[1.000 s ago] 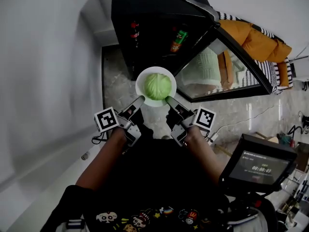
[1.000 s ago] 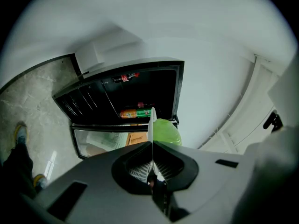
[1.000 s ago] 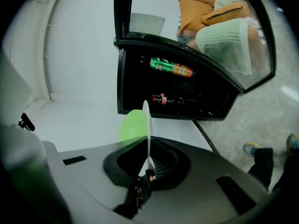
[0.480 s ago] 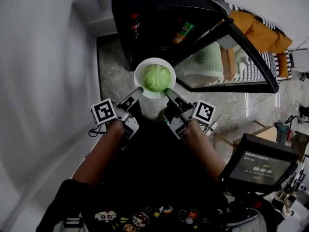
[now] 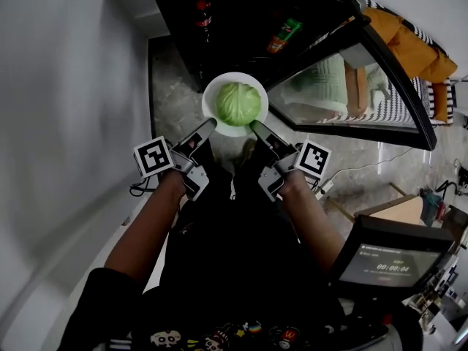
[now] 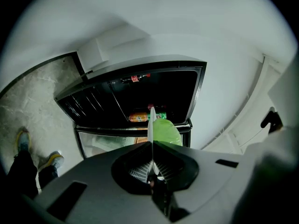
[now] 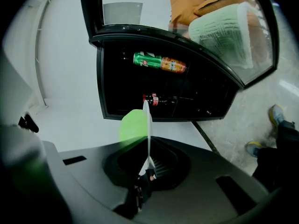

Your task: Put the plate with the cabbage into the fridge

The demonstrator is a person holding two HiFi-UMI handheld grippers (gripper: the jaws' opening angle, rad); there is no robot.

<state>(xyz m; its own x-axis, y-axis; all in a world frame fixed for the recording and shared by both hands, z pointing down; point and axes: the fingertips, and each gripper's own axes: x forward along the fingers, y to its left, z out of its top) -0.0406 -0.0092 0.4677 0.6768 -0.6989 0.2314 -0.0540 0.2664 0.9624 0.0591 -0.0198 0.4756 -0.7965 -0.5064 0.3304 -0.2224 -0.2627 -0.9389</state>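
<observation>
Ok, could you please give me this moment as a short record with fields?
held item: plate with cabbage on it
left gripper: shut on the plate's near-left rim
right gripper: shut on the plate's near-right rim
fridge: door open; plate held in front, not yet inside
inside fridge: green bottle, dark bottle with red label

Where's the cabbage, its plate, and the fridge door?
cabbage [image 5: 238,103], head view, middle of its top.
plate [image 5: 209,99], head view, bare white rim, left side.
fridge door [image 5: 344,93], head view, glass pane.
</observation>
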